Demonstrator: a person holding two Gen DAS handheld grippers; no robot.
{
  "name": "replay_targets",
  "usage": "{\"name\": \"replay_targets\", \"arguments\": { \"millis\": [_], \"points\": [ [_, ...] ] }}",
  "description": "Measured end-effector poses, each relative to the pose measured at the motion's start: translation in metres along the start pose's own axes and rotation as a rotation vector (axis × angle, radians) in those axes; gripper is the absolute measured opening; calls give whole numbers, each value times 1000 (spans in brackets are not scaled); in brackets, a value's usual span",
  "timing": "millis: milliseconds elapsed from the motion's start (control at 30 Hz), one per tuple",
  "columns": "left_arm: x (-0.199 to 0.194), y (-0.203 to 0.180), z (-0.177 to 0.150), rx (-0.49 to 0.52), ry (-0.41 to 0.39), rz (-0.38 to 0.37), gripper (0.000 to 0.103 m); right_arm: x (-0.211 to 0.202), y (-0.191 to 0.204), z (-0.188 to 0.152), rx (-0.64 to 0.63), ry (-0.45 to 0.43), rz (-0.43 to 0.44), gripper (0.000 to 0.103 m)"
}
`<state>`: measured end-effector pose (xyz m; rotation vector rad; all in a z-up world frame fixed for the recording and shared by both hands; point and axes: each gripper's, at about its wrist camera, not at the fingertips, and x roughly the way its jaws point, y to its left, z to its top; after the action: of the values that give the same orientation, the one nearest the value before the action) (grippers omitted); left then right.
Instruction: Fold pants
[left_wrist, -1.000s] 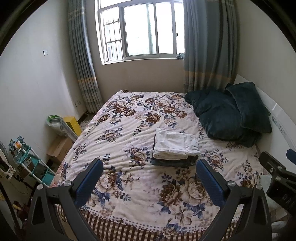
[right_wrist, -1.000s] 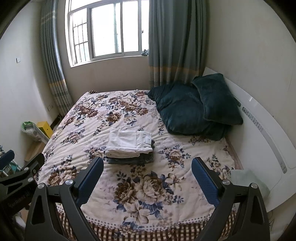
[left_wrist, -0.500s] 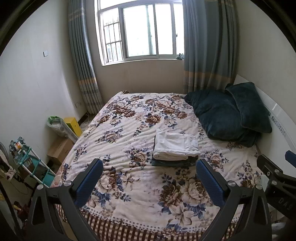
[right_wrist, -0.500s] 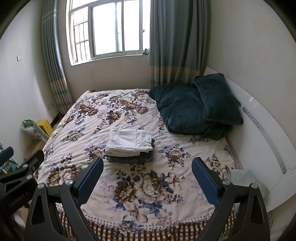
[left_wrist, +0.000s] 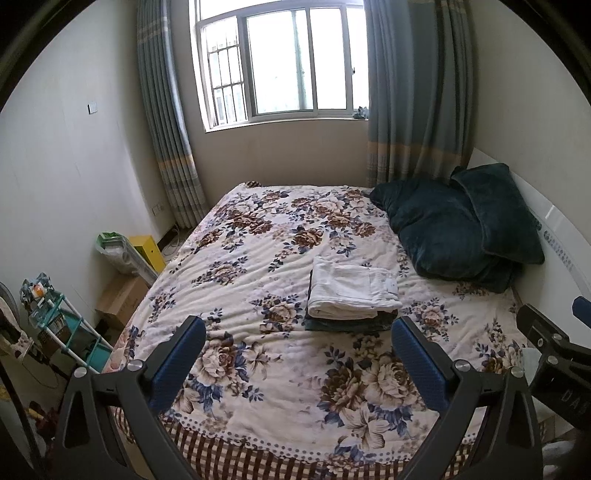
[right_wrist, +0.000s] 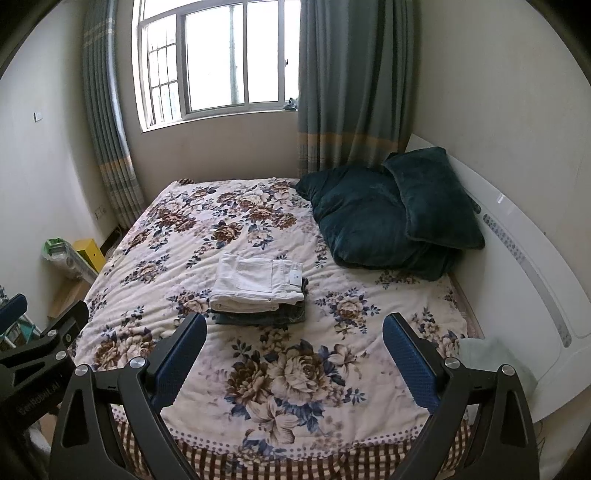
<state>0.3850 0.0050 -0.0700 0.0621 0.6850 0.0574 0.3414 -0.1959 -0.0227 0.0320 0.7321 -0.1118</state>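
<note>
Both grippers held back off the near edge of the bed, nothing in either one. Left gripper spread wide, empty; right gripper likewise wide and empty

White pants already folded, lying on top of a darker folded garment, stack sits around mid-bed, a bit toward the headboard side, short of the dark green pillows. Stack lies ahead of and beyond both sets of fingers, well apart from them. Long axis runs across the view, roughly parallel to the near edge

In the left view the stack is right of centre, close above the right finger; in the right view white pants are left of centre, above the left finger. So it lies between the two, neither clearly nearer

Task looks done or nearly; no unfolded pants in sight

Right view only: label on the waistband end toward the pillows, pocket seam, denim edges of the lower garment. Left view only: shelf rack by the left wall
</note>
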Motion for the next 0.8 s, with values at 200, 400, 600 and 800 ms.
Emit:
{"name": "replay_targets", "arguments": {
  "millis": [200, 400, 600, 800],
  "points": [
    [2, 0, 1, 6, -1, 4, 103, -1, 0, -1, 0, 4, 2, 98],
    [2, 0, 1, 3, 2, 5, 103, -1, 0, -2, -1, 3, 1, 98],
    [2, 0, 1, 4, 3, 5, 103, -1, 2, -2, -2, 6, 2, 98],
    [3, 0, 1, 4, 3, 7, 103, -1, 1, -2, -4, 4, 3, 99]
  ]
}}
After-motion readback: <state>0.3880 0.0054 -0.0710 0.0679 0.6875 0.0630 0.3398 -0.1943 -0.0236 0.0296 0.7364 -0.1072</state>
